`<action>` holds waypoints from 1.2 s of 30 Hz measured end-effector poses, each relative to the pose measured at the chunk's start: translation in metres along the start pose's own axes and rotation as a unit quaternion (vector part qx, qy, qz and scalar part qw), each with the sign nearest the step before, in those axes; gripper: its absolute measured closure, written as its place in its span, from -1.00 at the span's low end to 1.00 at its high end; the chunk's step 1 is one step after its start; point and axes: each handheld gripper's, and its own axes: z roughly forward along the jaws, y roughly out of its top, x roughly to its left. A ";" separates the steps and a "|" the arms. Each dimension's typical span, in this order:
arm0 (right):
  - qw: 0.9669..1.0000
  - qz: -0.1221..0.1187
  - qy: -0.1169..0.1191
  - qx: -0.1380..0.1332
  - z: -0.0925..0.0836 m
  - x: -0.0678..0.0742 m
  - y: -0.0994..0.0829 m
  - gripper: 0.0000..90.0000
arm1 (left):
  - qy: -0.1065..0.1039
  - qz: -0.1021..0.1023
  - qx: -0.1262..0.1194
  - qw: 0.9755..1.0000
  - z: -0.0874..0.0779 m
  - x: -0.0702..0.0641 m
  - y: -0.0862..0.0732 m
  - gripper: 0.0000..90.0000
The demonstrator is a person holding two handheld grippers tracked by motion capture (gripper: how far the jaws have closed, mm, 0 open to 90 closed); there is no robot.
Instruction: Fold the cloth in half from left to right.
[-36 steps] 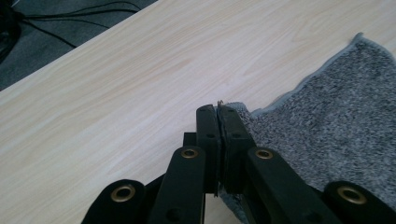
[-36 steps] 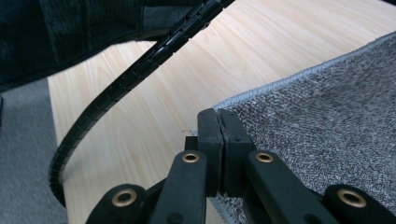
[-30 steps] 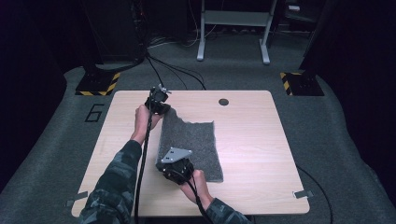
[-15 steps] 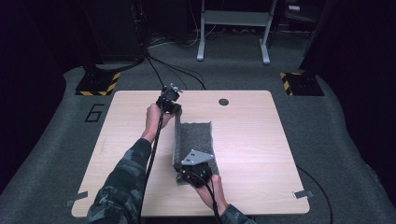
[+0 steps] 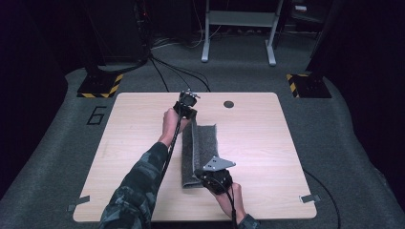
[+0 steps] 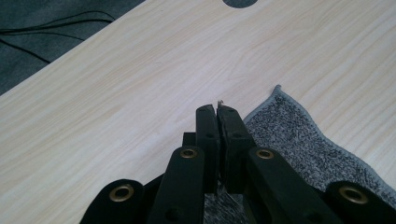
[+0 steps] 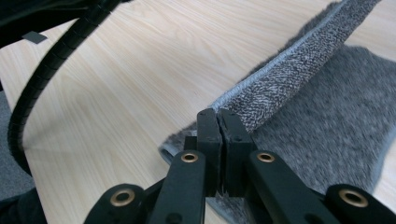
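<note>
A grey fuzzy cloth (image 5: 206,142) lies in the middle of the wooden table (image 5: 267,143), with its left edge lifted and standing up as a flap. At the cloth's far end my left gripper (image 5: 188,108) is shut on the corner. In the left gripper view the jaws (image 6: 217,110) are pressed together, with cloth (image 6: 299,135) under and to the right of them. My right gripper (image 5: 208,172) is shut on the near corner. In the right gripper view the closed jaws (image 7: 217,115) pinch the hemmed edge, and the raised flap (image 7: 299,60) runs away from them.
A dark round hole (image 5: 229,104) sits near the table's far edge, right of the left gripper. The left gripper's ribbed cable (image 7: 51,60) crosses the table's left part. Bare wood surrounds the cloth. Dark floor, cables and stand legs (image 5: 239,52) lie beyond the table.
Both grippers moved right with the cloth's left edge held. The cloth, spread wide before, is now folded over into a narrow strip with the flap upright.
</note>
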 end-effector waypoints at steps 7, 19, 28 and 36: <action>1.000 0.018 -0.015 0.010 -0.006 -0.013 -0.015 0.96 | -0.001 0.000 0.008 1.000 0.012 -0.010 0.003 0.94; 0.999 0.030 -0.032 0.016 -0.012 -0.021 -0.027 0.95 | -0.001 0.008 0.015 1.000 0.028 -0.026 0.010 0.93; 0.996 0.052 -0.047 0.051 -0.012 -0.032 -0.036 0.49 | 0.009 -0.024 0.029 0.999 0.038 -0.028 0.015 -0.10; 0.991 0.099 -0.082 0.049 -0.027 -0.060 -0.053 -0.11 | 0.009 -0.045 0.004 0.999 0.012 -0.009 -0.002 -0.49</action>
